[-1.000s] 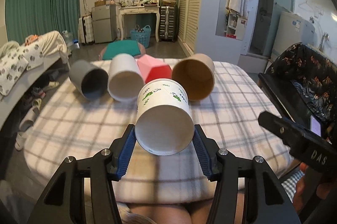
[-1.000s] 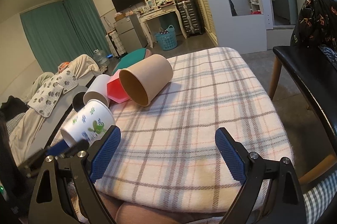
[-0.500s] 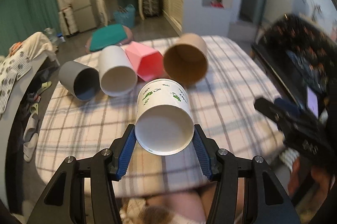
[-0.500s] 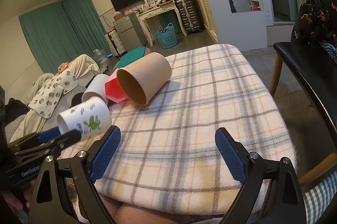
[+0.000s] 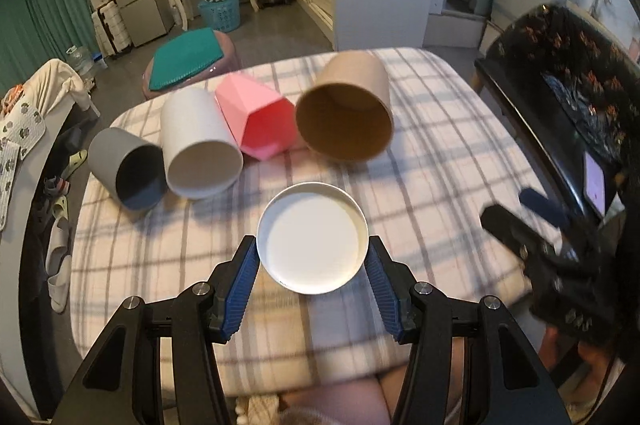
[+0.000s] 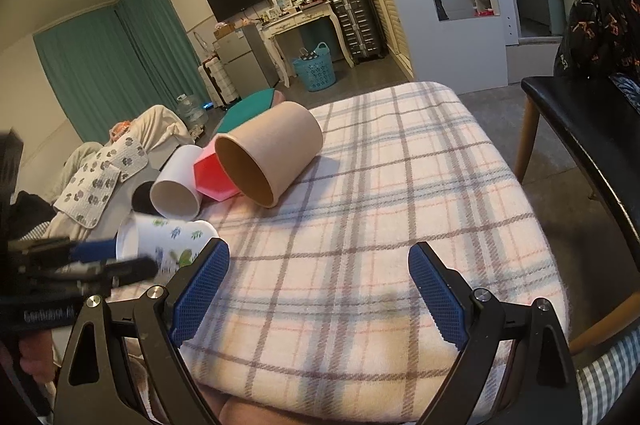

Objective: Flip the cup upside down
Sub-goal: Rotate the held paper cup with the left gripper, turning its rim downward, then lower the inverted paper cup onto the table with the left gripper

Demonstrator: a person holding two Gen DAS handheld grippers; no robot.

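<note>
My left gripper is shut on a white paper cup with green leaf prints. I see only the cup's round white end in the left wrist view, above the plaid-covered table. In the right wrist view the same cup shows at the left, blurred, held in the left gripper's fingers. My right gripper is open and empty over the near part of the table.
Several cups lie on their sides at the table's far side: grey, white, pink and brown. A black chair stands to the right. The right gripper shows blurred at the right of the left wrist view.
My left gripper has lifted and tilted downward with the cup, so the cup's side is now out of sight and only its round end faces the camera. The right gripper stays open.
</note>
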